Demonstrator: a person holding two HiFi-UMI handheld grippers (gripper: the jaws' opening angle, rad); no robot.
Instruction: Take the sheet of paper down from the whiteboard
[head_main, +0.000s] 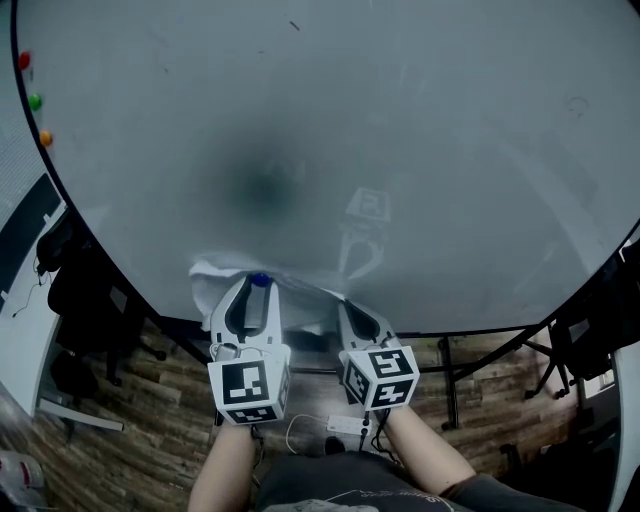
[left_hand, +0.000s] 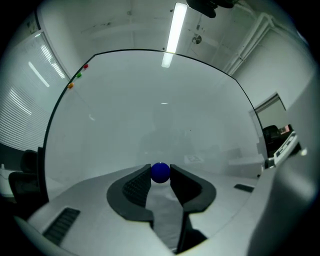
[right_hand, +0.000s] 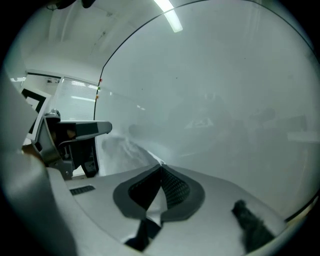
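Lower edge of large white whiteboard (head_main: 400, 150): left gripper (left_hand: 160, 169) clamps round blue magnet (left_hand: 160, 173); right gripper (right_hand: 160, 168) pinches crumpled white paper sheet (head_main: 207, 284).

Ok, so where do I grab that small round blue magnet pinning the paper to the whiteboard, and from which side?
Pinch the small round blue magnet across its curved left and right flanks, approaching square to the whiteboard. It bulges off the flat board, so likely only its sides offer purchase.
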